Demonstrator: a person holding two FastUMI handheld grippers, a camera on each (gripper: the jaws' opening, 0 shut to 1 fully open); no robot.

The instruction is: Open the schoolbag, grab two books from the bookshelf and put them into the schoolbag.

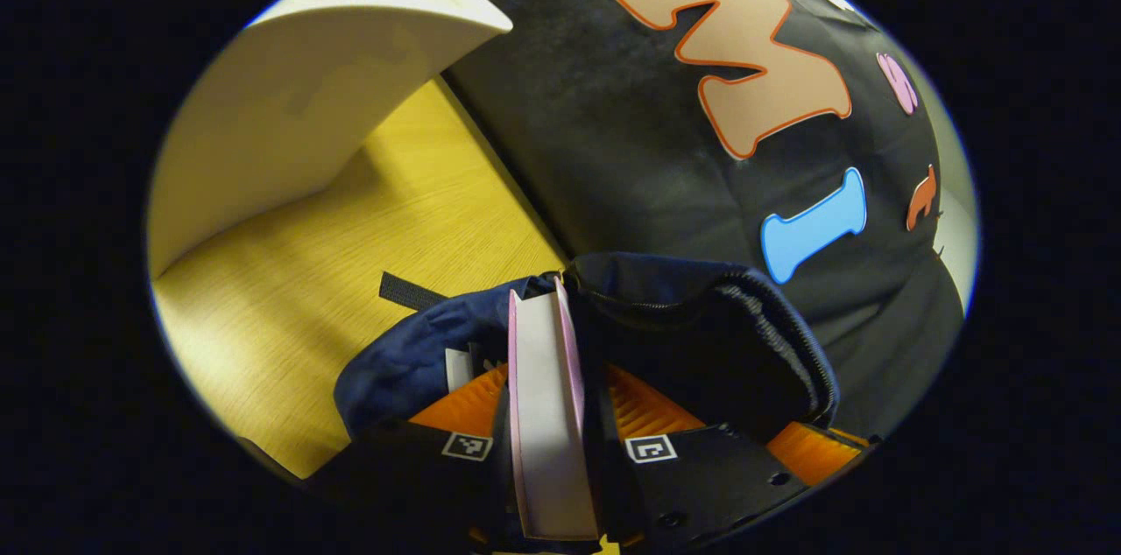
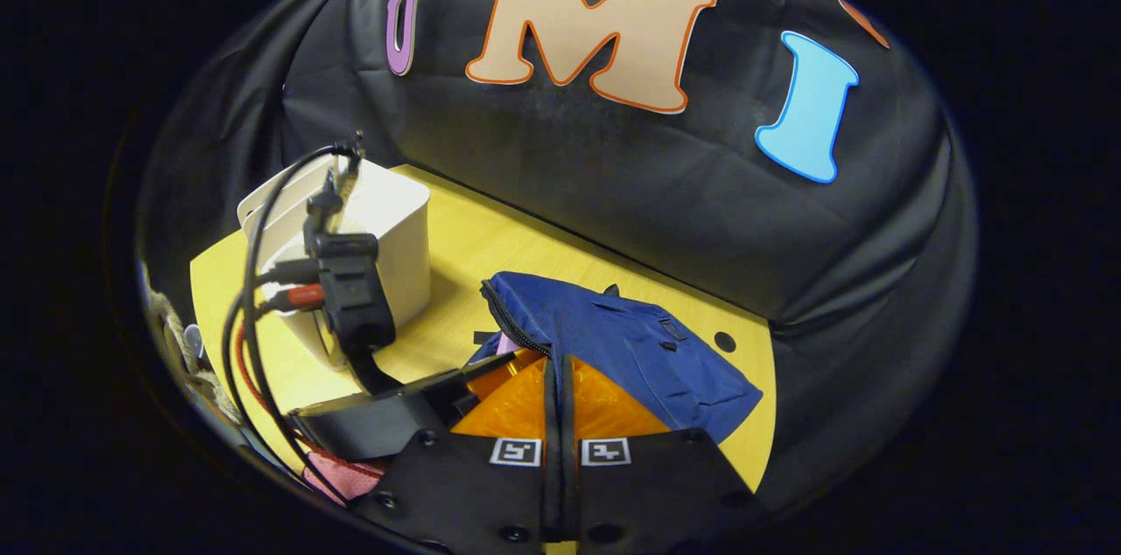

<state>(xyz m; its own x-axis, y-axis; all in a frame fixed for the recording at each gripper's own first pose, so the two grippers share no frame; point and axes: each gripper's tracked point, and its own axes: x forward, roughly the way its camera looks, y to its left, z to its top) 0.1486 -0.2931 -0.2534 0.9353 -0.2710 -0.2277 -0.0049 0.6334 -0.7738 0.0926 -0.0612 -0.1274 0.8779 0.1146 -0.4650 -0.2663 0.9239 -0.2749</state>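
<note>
In the left gripper view, the left gripper (image 1: 550, 441) is sitting at six o'clock with a book (image 1: 547, 415) clamped between its fingers. The book is standing on edge, its pale page block facing the camera and a pinkish cover showing along each side. Its far end is reaching into the open mouth of the navy schoolbag (image 1: 701, 336), whose zipper-lined rim is curling round from twelve to three o'clock of the book. The white bookshelf (image 1: 306, 91) is standing at ten o'clock on the yellow tabletop (image 1: 350, 249), well apart from the bag.

In the right gripper view, the right gripper (image 2: 559, 415) is resting at six o'clock with its fingers pressed together and nothing between them. Just beyond them the schoolbag (image 2: 639, 345) is lying on the tabletop (image 2: 490, 240), its open zippered edge turned toward nine o'clock. The bookshelf (image 2: 385, 231) is standing at ten o'clock. In front of it the left gripper (image 2: 394, 415), trailing black and red cables (image 2: 250, 301), is reaching in at eight o'clock toward the bag's opening.
</note>
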